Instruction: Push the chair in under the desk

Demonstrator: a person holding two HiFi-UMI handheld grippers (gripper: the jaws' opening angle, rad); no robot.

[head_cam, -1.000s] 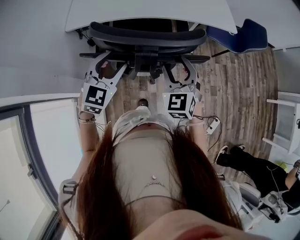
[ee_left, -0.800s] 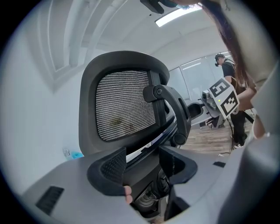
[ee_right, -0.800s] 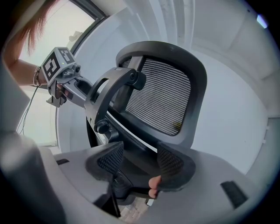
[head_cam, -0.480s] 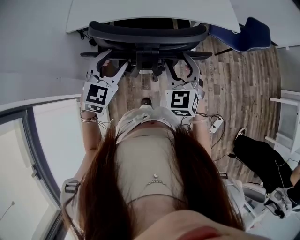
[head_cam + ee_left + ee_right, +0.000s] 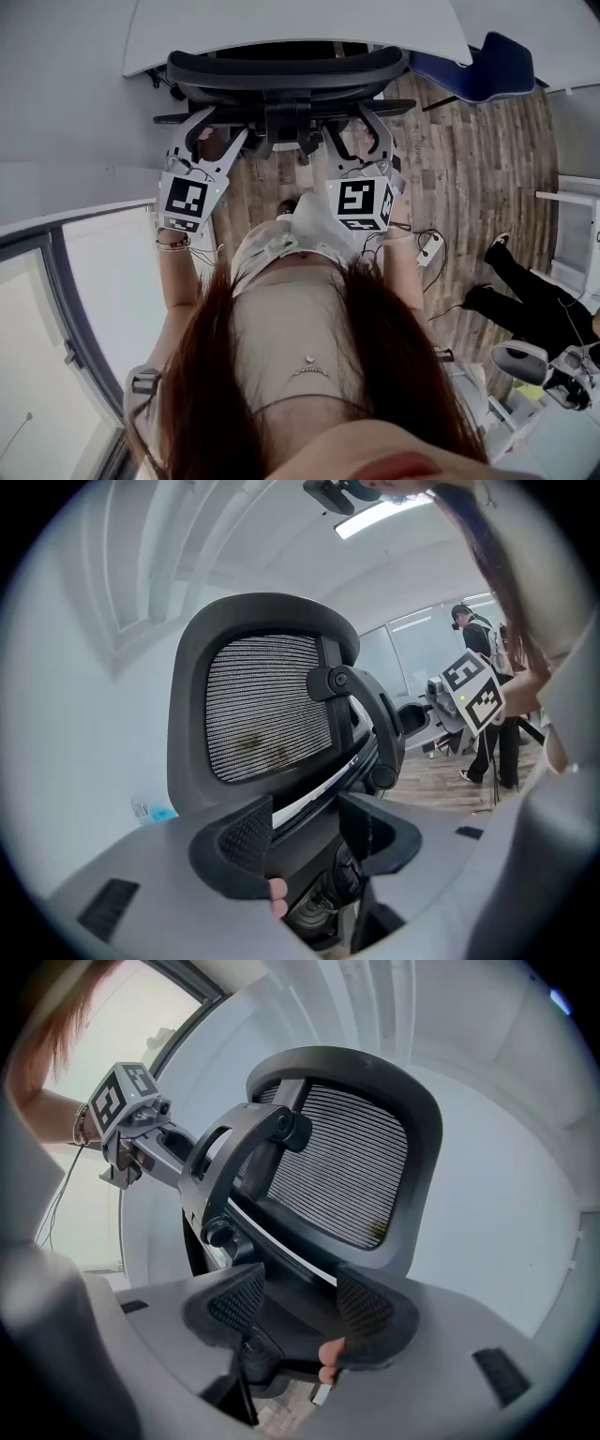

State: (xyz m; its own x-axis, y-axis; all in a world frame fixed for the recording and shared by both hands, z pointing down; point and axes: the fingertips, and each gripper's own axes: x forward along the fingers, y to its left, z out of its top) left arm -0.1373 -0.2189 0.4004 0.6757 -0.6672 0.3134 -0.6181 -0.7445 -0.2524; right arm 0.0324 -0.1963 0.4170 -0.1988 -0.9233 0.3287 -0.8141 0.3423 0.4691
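Observation:
A black office chair (image 5: 291, 70) with a mesh back (image 5: 267, 714) stands in front of me, its back just at the edge of the white desk (image 5: 300, 28). My left gripper (image 5: 223, 122) reaches the chair's left armrest bar. Its jaws are closing but still stand wide, and a dark chair part lies in the gap (image 5: 305, 822) without the pads pressing on it. My right gripper (image 5: 361, 120) is at the right armrest bar, open, with the chair's lower frame between its jaws (image 5: 291, 1302). The right gripper view shows the mesh back (image 5: 337, 1176) from the other side.
A blue chair (image 5: 487, 70) stands at the desk's right end. Another person's legs (image 5: 534, 309) are on the wooden floor at the right, near a white shelf (image 5: 572, 234). A white wall (image 5: 56, 103) and a glass pane run along the left. A small cabled box (image 5: 428, 248) lies on the floor.
The chair and both grippers have shifted a little towards the desk and to the left. The person at the right has moved their legs.

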